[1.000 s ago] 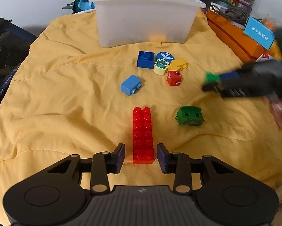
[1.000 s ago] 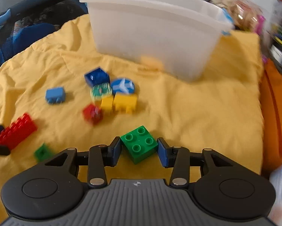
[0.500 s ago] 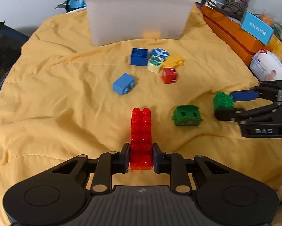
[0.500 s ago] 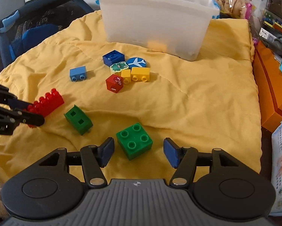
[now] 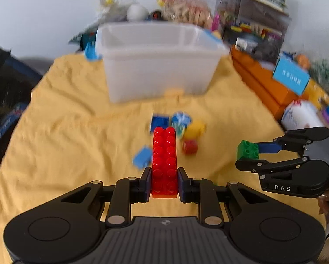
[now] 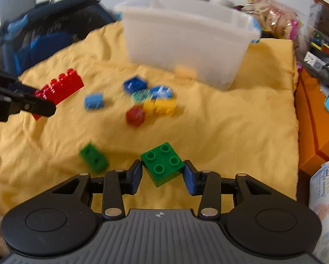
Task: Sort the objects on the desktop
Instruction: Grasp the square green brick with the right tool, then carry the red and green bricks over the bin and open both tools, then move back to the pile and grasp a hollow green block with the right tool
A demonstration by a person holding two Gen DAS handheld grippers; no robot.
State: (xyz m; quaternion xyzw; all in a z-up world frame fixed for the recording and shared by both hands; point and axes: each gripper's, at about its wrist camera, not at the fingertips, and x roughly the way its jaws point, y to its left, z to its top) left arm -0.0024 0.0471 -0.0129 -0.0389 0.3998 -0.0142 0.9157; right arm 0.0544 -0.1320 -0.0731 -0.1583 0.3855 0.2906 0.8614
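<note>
"DAS" reads in white on the right gripper point(image 5: 250, 155) body; the blue card's point(image 5: 290, 78) print is too blurred to read. The long red brick point(image 5: 165, 160), two studs wide, sits clamped between our left gripper point(image 5: 164, 186) pads, lifted off the yellow blanket point(image 5: 65, 132) vs half a sec ago when it lay flat. The right jaws are closing on the green 2x2 brick point(image 6: 162, 164), corners touching the pads, raised and tilted; before, they stood wide around it. The white bin point(image 5: 157, 59) sits behind, other bricks loose in the middle.
</note>
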